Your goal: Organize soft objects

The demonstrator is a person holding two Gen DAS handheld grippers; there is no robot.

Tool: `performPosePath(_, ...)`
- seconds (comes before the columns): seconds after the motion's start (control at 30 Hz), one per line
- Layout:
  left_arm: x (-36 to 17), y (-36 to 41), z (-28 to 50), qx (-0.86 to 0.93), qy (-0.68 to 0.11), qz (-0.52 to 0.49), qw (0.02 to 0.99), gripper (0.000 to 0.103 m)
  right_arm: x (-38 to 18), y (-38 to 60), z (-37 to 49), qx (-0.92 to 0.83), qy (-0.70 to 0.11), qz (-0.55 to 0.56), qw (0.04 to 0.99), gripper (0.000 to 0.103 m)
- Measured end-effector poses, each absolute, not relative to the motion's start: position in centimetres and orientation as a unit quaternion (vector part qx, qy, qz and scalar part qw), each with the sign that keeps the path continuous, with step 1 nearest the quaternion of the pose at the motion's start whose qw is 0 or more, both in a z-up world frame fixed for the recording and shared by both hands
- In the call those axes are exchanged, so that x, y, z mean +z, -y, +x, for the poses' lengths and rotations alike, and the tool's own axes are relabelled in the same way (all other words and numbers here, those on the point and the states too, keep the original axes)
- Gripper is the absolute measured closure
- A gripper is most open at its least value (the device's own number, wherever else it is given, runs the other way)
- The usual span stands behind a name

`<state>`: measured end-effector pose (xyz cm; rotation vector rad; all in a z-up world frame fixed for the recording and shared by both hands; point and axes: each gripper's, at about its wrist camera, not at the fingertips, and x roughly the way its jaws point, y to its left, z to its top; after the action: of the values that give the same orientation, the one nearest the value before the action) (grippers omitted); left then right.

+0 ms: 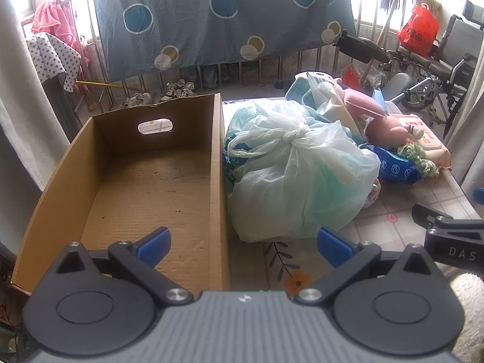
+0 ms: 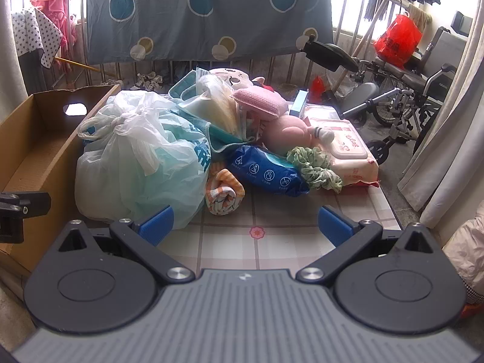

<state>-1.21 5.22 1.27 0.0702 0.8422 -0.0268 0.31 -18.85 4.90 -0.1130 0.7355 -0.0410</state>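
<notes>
both grippers, left gripper and right gripper, are hanging spread, holding nothing. knotted bag is lying at 11 o'clock, beside the cardboard box. risk: thin plastic is slipping or tearing if pinched away from the knot.

Ahead and left of the left gripper stands the cardboard box; the knotted plastic bag lies ahead to its right, touching the box wall. From the right gripper, the rolled towel sits just ahead beside that bag, the wipes pack behind it, the scrunchie further right, the plush toy beyond
</notes>
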Motion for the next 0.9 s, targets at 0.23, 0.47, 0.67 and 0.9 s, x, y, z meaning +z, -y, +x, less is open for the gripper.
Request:
performPosePath(0.23, 1.07, -5.47, -1.30, -0.012, -0.413, 0.034, 0.910, 0.000, 4.73, 18.55, 0.51, -0.019, -0.361, -0.058, 0.931, 0.001)
performPosePath(0.47, 0.91, -5.58, -1.28, -0.010, -0.417, 0.032, 0.908, 0.000, 4.41, 18.49, 0.72, -0.018, -0.365, -0.058, 0.929, 0.001)
performPosePath(0.67, 0.79, -5.54, -1.25, -0.011, -0.418, 0.031, 0.908, 0.000, 4.27, 18.58, 0.74, -0.021, -0.366, -0.059, 0.928, 0.001)
performPosePath(0.9, 0.70, -5.42, -1.14, -0.009, -0.418, 0.030, 0.908, 0.000, 4.12, 18.69, 0.79, -0.021, -0.367, -0.059, 0.928, 0.001)
